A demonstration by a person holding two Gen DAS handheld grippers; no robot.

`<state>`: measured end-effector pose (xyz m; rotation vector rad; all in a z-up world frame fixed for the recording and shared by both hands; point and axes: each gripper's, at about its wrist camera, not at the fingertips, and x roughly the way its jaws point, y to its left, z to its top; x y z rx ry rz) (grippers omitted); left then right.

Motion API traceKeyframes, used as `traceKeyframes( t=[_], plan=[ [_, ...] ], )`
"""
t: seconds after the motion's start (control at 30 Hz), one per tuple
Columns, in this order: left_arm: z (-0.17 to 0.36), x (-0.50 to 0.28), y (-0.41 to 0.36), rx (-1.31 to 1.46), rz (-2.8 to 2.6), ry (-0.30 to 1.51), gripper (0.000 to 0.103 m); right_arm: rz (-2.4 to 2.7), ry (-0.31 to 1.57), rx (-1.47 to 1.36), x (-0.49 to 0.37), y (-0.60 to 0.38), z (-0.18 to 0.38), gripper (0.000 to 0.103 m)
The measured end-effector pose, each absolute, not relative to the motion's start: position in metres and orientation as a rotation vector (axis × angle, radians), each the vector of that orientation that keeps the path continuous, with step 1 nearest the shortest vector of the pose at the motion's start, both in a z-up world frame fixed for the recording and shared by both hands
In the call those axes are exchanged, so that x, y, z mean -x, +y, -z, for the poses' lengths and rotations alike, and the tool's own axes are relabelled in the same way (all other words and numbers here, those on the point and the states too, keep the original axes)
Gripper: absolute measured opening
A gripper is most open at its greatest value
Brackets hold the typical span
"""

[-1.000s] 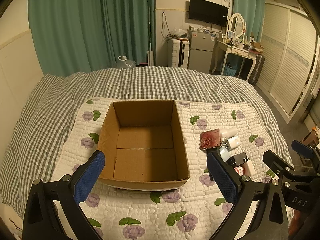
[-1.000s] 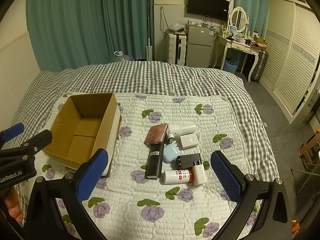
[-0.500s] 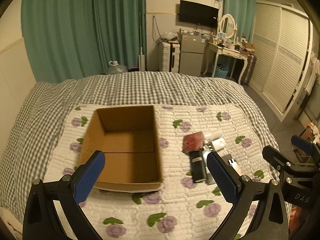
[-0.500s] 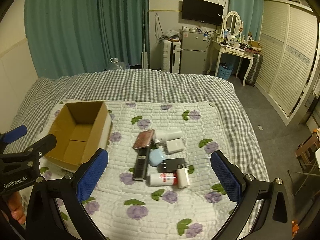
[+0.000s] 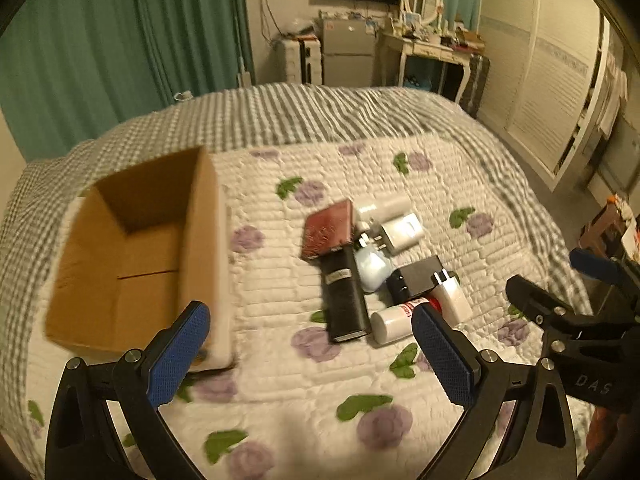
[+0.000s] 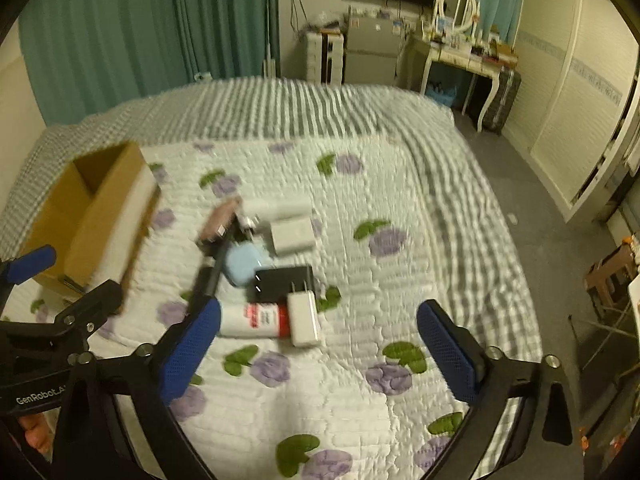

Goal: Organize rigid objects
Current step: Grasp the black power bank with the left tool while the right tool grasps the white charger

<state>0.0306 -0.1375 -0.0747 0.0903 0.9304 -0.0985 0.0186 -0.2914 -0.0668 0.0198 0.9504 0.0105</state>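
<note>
both hand-held grippers have dropped closer to the bed point(image 5: 360, 120), and the pile now sits nearer in view. the left hand-held gripper point(image 5: 308, 356) is spread wide, empty. the right hand-held gripper point(image 6: 320, 348) is closing, with only quilt between its jaws. the cardboard box point(image 5: 132, 248) lies at 9 o'clock of the cluster: red case point(image 5: 328, 234), black remote point(image 5: 344, 296), white charger point(image 6: 292, 236), red-labelled bottle point(image 6: 256, 320).
</note>
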Motion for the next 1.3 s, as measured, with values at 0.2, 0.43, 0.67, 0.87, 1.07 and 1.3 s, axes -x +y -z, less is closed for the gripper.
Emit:
traceKeyframes(
  t=[0.2, 0.43, 0.67, 0.87, 1.07, 1.3],
  plan=[
    [0.116, -0.061, -0.156, -0.121, 0.117, 0.982, 0.101, -0.039, 1.037, -0.069, -0.041, -0.312, 0.116, 0.084],
    [0.149, -0.093, -0.157, -0.116, 0.103, 1.032, 0.101, -0.122, 1.121, -0.077, -0.067, -0.307, 0.161, 0.071],
    [0.177, -0.11, -0.163, -0.138, 0.102, 1.085, 0.101, -0.156, 1.161, -0.122, -0.084, -0.299, 0.187, 0.042],
    [0.195, -0.116, -0.165, -0.124, 0.125, 1.13, 0.094, -0.163, 1.148, -0.142, -0.084, -0.299, 0.185, 0.027],
    [0.197, -0.113, -0.167, -0.111, 0.18, 1.167, 0.044, -0.153, 1.147, -0.147, -0.077, -0.303, 0.179, 0.027],
    [0.172, -0.093, -0.15, -0.062, 0.2, 1.139, 0.039, -0.134, 1.139, -0.13, -0.067, -0.301, 0.164, 0.027]
  ],
)
